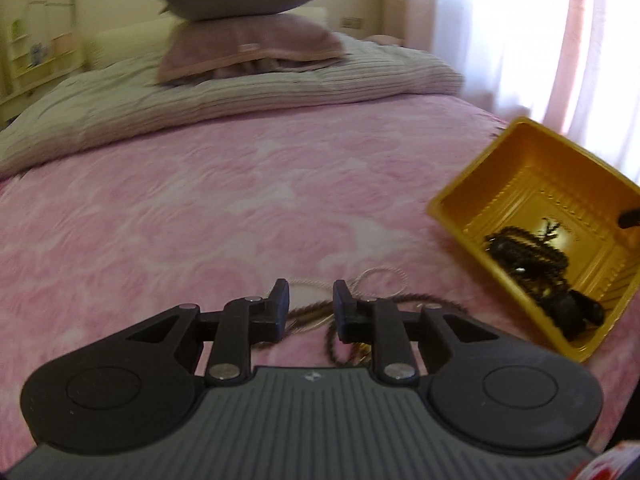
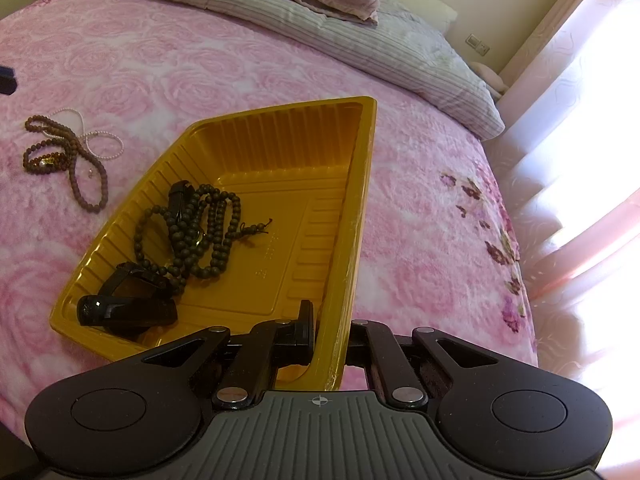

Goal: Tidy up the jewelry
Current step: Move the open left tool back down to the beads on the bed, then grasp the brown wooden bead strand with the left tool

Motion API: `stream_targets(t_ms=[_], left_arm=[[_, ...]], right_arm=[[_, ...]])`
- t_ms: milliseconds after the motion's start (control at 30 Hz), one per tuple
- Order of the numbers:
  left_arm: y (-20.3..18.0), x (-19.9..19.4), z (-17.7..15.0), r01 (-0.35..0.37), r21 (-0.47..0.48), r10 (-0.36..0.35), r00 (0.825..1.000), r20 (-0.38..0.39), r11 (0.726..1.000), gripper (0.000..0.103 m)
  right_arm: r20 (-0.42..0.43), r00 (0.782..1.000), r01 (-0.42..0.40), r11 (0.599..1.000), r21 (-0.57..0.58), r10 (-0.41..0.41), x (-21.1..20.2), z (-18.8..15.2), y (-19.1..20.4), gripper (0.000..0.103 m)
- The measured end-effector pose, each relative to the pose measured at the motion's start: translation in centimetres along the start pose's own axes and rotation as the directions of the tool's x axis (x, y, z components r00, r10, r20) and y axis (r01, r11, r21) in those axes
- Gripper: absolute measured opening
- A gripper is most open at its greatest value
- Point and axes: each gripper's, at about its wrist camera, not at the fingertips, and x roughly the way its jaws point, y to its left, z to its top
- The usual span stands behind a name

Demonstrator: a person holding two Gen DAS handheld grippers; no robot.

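Note:
A brown bead necklace [image 1: 420,300] and a thin pearl strand [image 1: 380,276] lie tangled on the pink bedspread. My left gripper [image 1: 311,300] hovers just over them, its fingers a little apart with nothing pressed between them. In the right wrist view the same brown beads [image 2: 68,152] and pearls [image 2: 104,140] lie left of the yellow plastic tray [image 2: 280,140]. The tray holds a dark bead necklace [image 2: 200,232] and a black watch-like piece [image 2: 124,304]. My right gripper [image 2: 330,336] is shut on the tray's near side wall, which tilts the tray; its outer finger is hidden behind the wall.
The bed [image 1: 200,208] is broad and soft. A folded striped quilt [image 1: 240,92] and two stacked pillows [image 1: 248,20] lie at its far end. A bright curtained window [image 1: 520,40] runs along the right, where the bed edge [image 2: 520,280] drops off.

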Motion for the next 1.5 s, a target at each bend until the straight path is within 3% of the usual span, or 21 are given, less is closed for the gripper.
stream_targets(t_ms=[200,400,733,867,967,1033,1500], left_arm=[[1.3,-0.1,-3.0,-0.065,-0.027,0.064,0.998,-0.024,0.998,0.022],[0.9,1.2,-5.1,-0.051,-0.052,0.048,0.997,-0.054,0.997,0.022],[-1.0,5.6,-4.7,0.023,-0.098,-0.031,0.996,-0.08,0.995,0.022],[-1.3,7.2,-4.4,0.014,-0.081,-0.024,0.993,-0.119,0.997,0.021],[-1.6,7.7,-4.5,-0.002,-0.049,-0.005,0.991,-0.135,0.999,0.014],[-1.7,7.5,-4.6,0.004,-0.027,-0.007,0.991,-0.137,1.0,0.006],[-0.2,1.3,-3.3,-0.015,0.026,0.016,0.999,-0.028,1.0,0.006]], right_arm=[[-0.002,1.0,0.001,1.0,0.0,-0.001,-0.1,0.0,0.0,0.006],[-0.001,1.0,0.004,1.0,-0.007,-0.004,-0.2,-0.1,-0.1,0.006],[-0.002,1.0,0.004,1.0,-0.008,-0.004,-0.2,-0.1,-0.1,0.006],[-0.003,1.0,0.004,1.0,-0.005,-0.004,-0.2,-0.1,-0.1,0.006],[-0.006,1.0,0.003,1.0,-0.003,-0.003,-0.1,-0.2,-0.1,0.006],[-0.007,1.0,0.003,1.0,-0.001,-0.003,-0.1,-0.2,-0.1,0.007],[-0.007,1.0,0.007,1.0,-0.008,-0.007,0.0,0.1,-0.1,0.006]])
